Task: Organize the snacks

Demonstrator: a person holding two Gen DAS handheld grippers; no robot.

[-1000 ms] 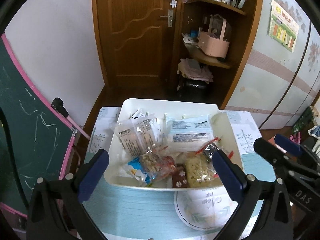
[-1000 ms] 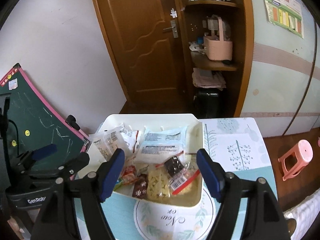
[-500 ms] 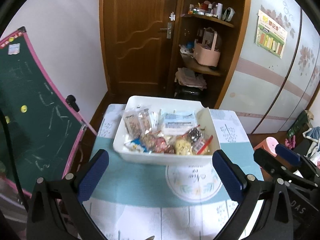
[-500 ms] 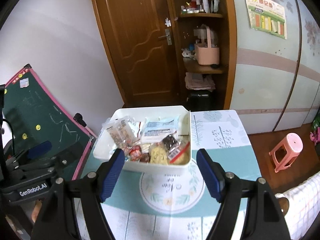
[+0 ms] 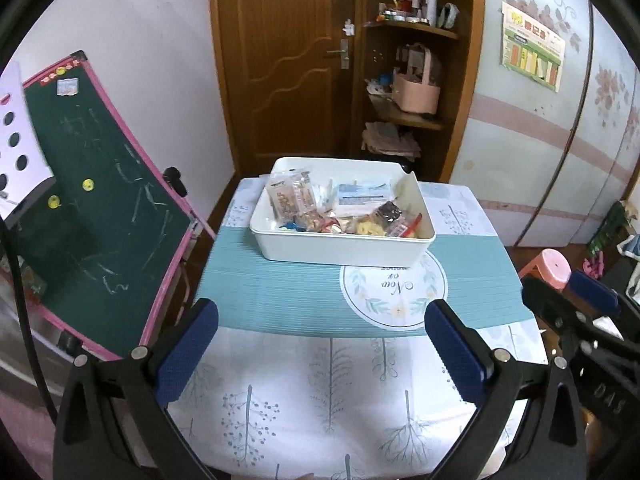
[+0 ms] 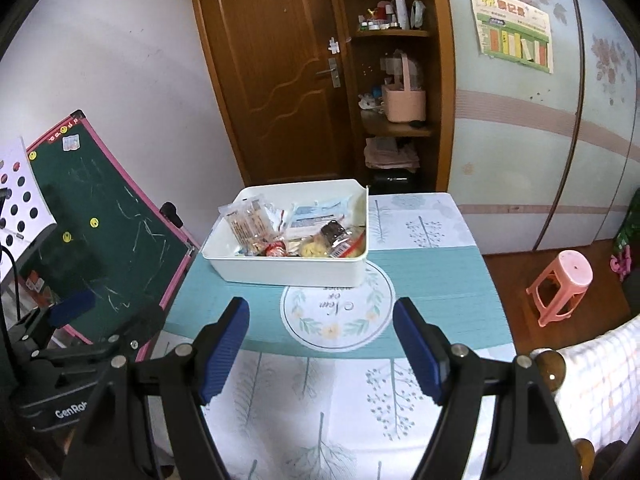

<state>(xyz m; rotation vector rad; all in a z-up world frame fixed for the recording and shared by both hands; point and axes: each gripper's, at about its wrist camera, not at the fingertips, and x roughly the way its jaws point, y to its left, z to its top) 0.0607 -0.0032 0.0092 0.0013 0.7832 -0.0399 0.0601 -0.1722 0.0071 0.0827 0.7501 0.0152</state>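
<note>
A white plastic bin [image 5: 340, 246] [image 6: 288, 270] stands on the far half of the table, on a teal tablecloth. Several snack packets fill it, among them clear cracker packs [image 5: 290, 196] [image 6: 250, 222], a blue-white packet [image 5: 362, 196] and a yellow snack bag [image 5: 366, 228]. My left gripper [image 5: 320, 346] is open and empty, above the near part of the table, well short of the bin. My right gripper [image 6: 320, 340] is open and empty, also near the table's front. The right gripper's side shows at the right edge of the left wrist view [image 5: 576, 308].
A green chalkboard with a pink frame [image 5: 92, 200] leans at the table's left side. A pink stool [image 6: 564, 286] stands on the floor to the right. A wooden door [image 5: 288, 60] and corner shelves [image 5: 408, 80] are behind the table.
Both grippers have pulled back and up from just over the bin to the near side of the table. The bin and its snacks have not moved. Both stayed open.
</note>
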